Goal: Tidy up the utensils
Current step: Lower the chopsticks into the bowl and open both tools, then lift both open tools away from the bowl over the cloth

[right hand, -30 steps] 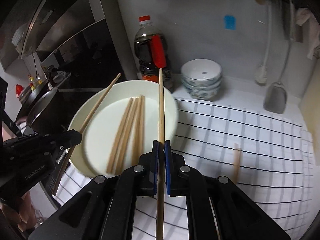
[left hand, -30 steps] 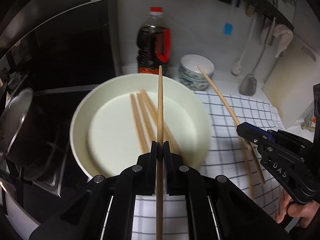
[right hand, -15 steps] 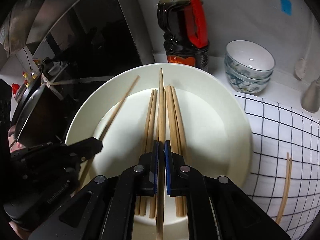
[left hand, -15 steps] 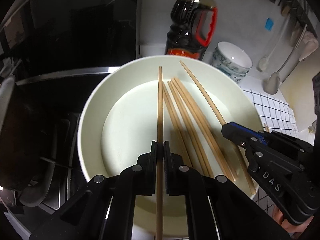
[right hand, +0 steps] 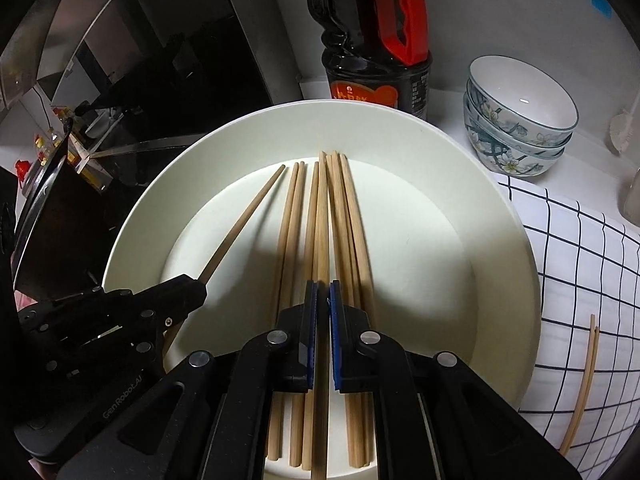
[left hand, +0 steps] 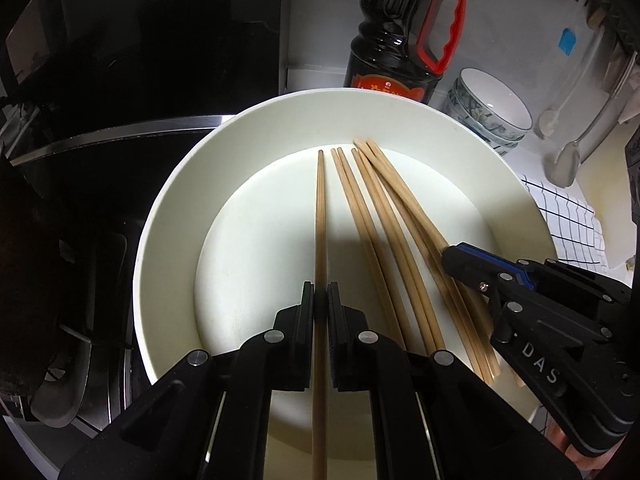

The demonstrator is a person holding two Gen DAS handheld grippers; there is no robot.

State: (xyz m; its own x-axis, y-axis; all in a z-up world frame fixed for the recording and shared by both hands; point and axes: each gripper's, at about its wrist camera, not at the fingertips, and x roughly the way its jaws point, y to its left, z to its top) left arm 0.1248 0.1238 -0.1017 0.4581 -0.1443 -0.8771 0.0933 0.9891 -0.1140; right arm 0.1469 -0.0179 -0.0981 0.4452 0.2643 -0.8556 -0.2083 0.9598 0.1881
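A large cream plate (left hand: 172,216) (right hand: 500,240) fills both wrist views, with several wooden chopsticks (left hand: 368,232) (right hand: 292,232) lying side by side in it. My left gripper (left hand: 320,300) is shut on one chopstick (left hand: 320,208) that points over the plate's left half, its tip low over the plate. My right gripper (right hand: 322,300) is shut on another chopstick (right hand: 322,216), held right over the lying bundle. The right gripper (left hand: 452,256) shows at the plate's right side in the left wrist view. The left gripper (right hand: 196,284) shows at the plate's left in the right wrist view.
A dark sauce bottle (left hand: 400,40) (right hand: 376,52) with a red handle stands behind the plate. Stacked patterned bowls (right hand: 520,112) (left hand: 492,108) sit to its right. A checked cloth (right hand: 580,280) carries two more chopsticks (right hand: 584,384). A black stove (left hand: 100,200) lies left.
Both grippers have come forward and down over the plate with their chopsticks. The plate now fills the views, and the chopsticks' tips sit low over it.
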